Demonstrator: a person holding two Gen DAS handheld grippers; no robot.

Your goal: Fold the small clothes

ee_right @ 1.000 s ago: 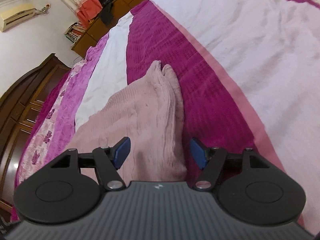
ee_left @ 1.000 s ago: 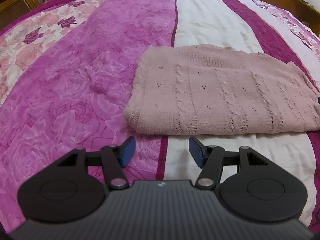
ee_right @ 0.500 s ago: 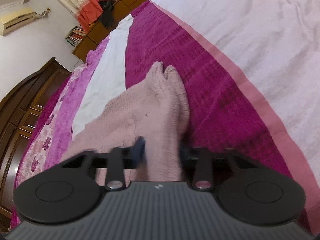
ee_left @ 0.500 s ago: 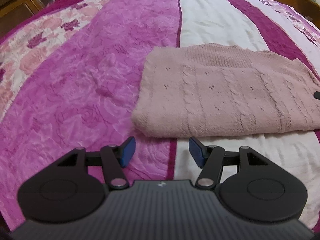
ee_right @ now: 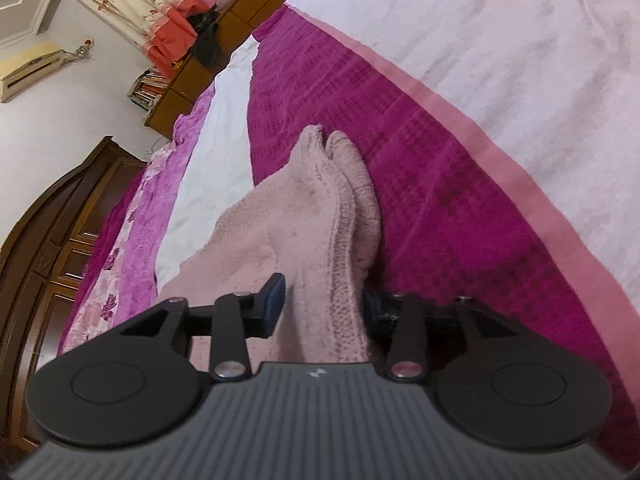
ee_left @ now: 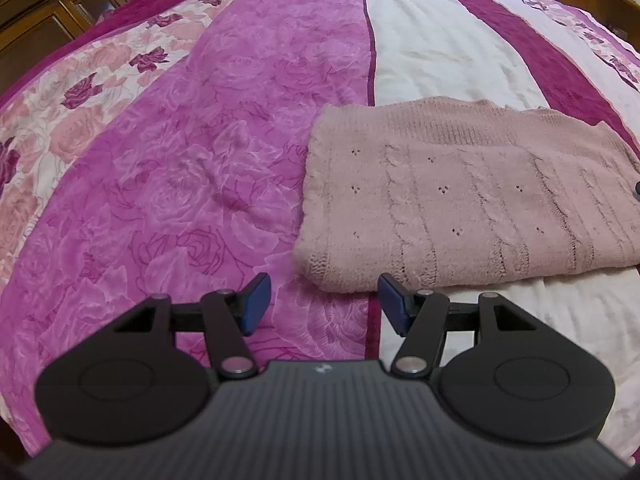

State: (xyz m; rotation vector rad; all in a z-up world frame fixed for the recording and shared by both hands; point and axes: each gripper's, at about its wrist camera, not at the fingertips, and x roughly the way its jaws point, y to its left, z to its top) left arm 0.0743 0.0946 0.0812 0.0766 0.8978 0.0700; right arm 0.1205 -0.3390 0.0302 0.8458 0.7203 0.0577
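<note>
A folded pink cable-knit sweater [ee_left: 460, 200] lies flat on the striped bedspread [ee_left: 160, 200]. My left gripper [ee_left: 322, 304] hovers just in front of the sweater's near left corner, open, with nothing between its blue pads. In the right wrist view the sweater's [ee_right: 304, 216] thick folded end runs between the fingers of my right gripper [ee_right: 324, 308]. Its jaws are opening. The left pad [ee_right: 274, 300] stands just off the knit, and the right pad is mostly hidden behind the fold.
The bed's magenta, white and floral stripes stretch out on all sides of the sweater. A dark wooden cabinet [ee_right: 52, 240] stands beside the bed. A low wooden dresser [ee_right: 192, 60] with clothes and books on it stands beyond the bed's far end.
The right jaws closed onto the sweater's folded end half a second ago and have since parted again. The left gripper has stayed open, close to the sweater's near corner.
</note>
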